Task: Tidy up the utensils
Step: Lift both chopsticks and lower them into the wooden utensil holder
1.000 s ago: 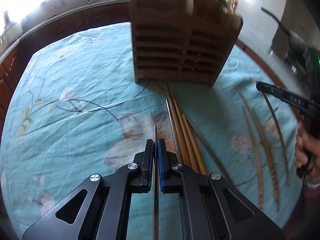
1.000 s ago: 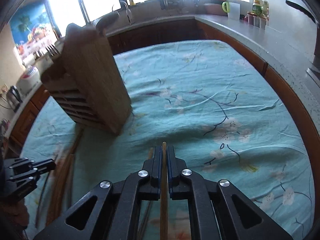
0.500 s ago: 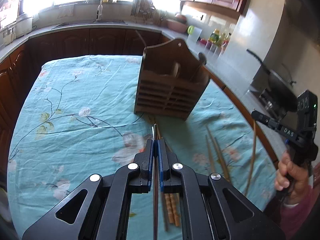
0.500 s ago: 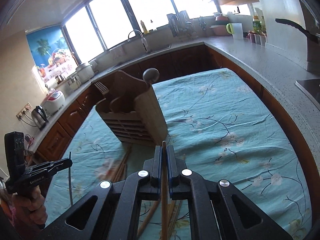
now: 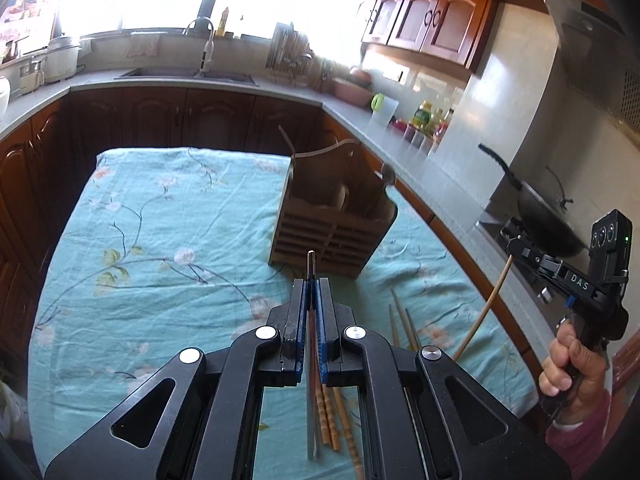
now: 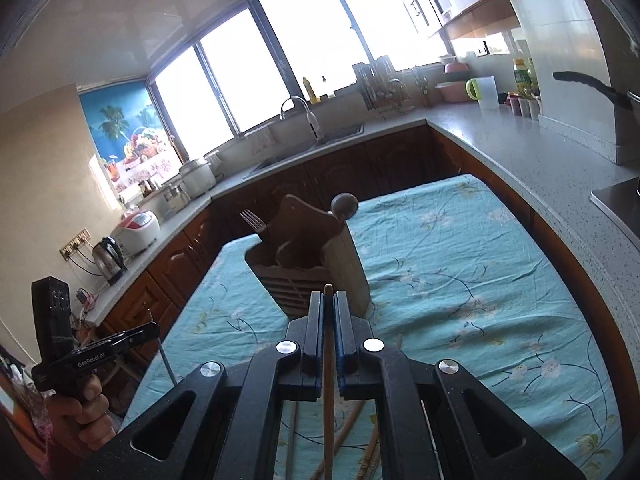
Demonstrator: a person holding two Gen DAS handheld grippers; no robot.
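Observation:
A wooden slatted utensil holder [image 5: 334, 226] stands on the floral teal tablecloth [image 5: 160, 264]; it also shows in the right wrist view [image 6: 310, 262], with a fork [image 6: 252, 220] and a round-headed utensil [image 6: 344, 205] in it. My left gripper [image 5: 311, 286] is shut on a metal chopstick [image 5: 311, 264], held high above the table. My right gripper [image 6: 328, 300] is shut on a wooden chopstick [image 6: 328, 400], also raised; this chopstick hangs at the right in the left wrist view [image 5: 484, 312]. Several wooden chopsticks [image 5: 332, 412] lie on the cloth below.
Dark wood cabinets and a grey counter [image 5: 424, 148] wrap around the table. A sink with tap [image 6: 304, 120] is at the back, a wok [image 5: 540, 212] on the stove at the right, a kettle [image 6: 108, 256] and rice cooker on the left.
Both grippers have risen well above the table and back from the holder, each still holding its chopstick. The holder now looks smaller and farther.

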